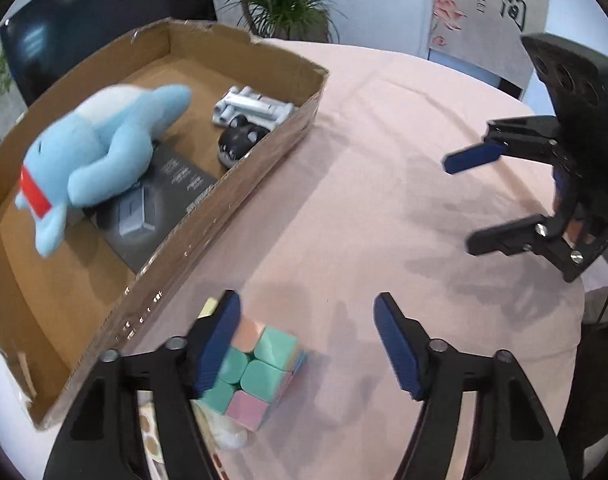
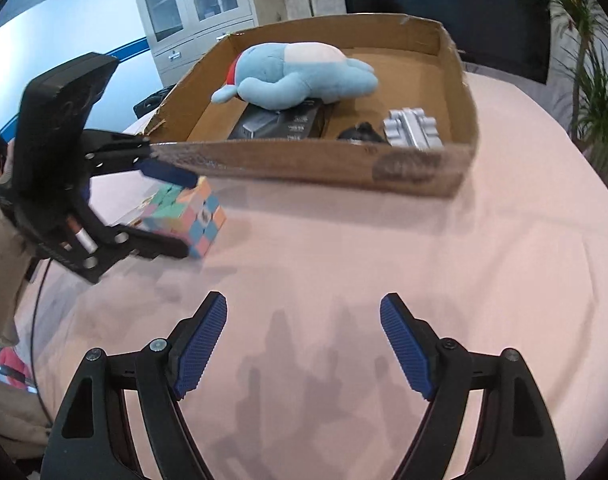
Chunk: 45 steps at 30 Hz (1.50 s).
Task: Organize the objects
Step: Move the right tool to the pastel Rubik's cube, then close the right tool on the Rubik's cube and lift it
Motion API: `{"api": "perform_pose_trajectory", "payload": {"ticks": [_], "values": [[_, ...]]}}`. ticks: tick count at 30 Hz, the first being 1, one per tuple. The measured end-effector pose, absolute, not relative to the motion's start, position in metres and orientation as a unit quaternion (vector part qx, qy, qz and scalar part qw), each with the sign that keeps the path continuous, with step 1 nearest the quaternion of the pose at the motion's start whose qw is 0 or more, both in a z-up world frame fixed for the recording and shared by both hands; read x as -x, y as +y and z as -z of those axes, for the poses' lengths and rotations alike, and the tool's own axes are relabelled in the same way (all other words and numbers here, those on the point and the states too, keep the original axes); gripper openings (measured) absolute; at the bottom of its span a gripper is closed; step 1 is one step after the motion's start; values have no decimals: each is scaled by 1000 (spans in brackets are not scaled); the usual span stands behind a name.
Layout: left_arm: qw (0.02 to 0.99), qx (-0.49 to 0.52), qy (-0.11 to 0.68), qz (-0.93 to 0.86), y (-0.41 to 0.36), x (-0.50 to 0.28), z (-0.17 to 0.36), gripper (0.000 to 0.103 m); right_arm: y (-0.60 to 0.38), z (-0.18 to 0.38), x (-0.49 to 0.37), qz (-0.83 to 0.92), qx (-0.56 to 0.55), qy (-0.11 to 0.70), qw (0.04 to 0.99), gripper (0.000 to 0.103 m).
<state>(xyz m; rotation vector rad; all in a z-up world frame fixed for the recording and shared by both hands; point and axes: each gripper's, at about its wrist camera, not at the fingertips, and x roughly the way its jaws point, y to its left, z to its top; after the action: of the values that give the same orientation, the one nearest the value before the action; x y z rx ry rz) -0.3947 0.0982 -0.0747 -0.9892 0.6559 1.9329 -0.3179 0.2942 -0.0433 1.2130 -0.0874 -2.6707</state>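
Observation:
A pastel puzzle cube (image 1: 256, 372) (image 2: 184, 216) sits on the pink tablecloth (image 1: 363, 200) just outside the cardboard box (image 1: 240, 196) (image 2: 304, 164). My left gripper (image 1: 307, 308) (image 2: 192, 216) is open around it; the cube lies against the left finger, and the right finger stands well clear. The box holds a blue plush animal (image 1: 104, 148) (image 2: 296, 76) lying on a dark flat package (image 1: 172, 188) (image 2: 288, 124), a black rounded item (image 1: 240, 140) (image 2: 361, 132) and a grey-white ribbed item (image 1: 256, 110) (image 2: 413, 128). My right gripper (image 2: 304, 308) (image 1: 459, 204) is open over bare cloth with nothing between its fingers.
A sheet with round stickers (image 1: 148, 428) and a crumpled whitish piece (image 1: 228, 432) lie under my left gripper by the box's corner. Beyond the round table are a dark screen (image 2: 443, 12), potted plants (image 1: 280, 0) and a grey cabinet (image 2: 192, 12). A person's sleeve (image 2: 0, 240) is at the left.

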Motion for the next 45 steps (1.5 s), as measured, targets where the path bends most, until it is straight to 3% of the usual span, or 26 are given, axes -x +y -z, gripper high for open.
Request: {"api": "perform_pose_trajectory", "payload": {"ticks": [2, 5, 7, 8, 10, 20, 24, 26, 41, 42, 44, 45], "values": [[411, 385, 277, -779, 89, 401, 69, 68, 295, 45, 306, 904, -415, -25, 99, 79], [373, 397, 323, -774, 71, 413, 80, 81, 293, 47, 289, 901, -420, -23, 104, 79], [386, 427, 329, -749, 64, 418, 94, 82, 292, 49, 283, 901, -418, -29, 110, 80], [391, 444, 334, -734, 64, 417, 103, 81, 292, 50, 281, 902, -417, -33, 111, 80], [383, 451, 341, -731, 69, 413, 116, 64, 293, 53, 280, 902, -416, -43, 111, 80], [402, 475, 222, -751, 149, 338, 123, 62, 295, 70, 241, 905, -412, -20, 105, 80], [475, 493, 148, -714, 154, 328, 114, 64, 295, 74, 219, 906, -412, -13, 95, 80], [453, 488, 158, -729, 153, 330, 111, 71, 293, 76, 219, 908, -410, -2, 91, 80], [514, 444, 166, -715, 154, 336, 89, 79, 298, 76, 283, 871, -412, 146, 222, 80], [517, 445, 166, -712, 157, 335, 91, 79, 298, 80, 288, 869, -415, 148, 226, 79], [518, 446, 167, -711, 160, 336, 96, 80, 296, 86, 292, 860, -426, 139, 247, 62], [520, 445, 163, -710, 157, 334, 96, 80, 294, 88, 290, 859, -427, 131, 251, 61]]}}
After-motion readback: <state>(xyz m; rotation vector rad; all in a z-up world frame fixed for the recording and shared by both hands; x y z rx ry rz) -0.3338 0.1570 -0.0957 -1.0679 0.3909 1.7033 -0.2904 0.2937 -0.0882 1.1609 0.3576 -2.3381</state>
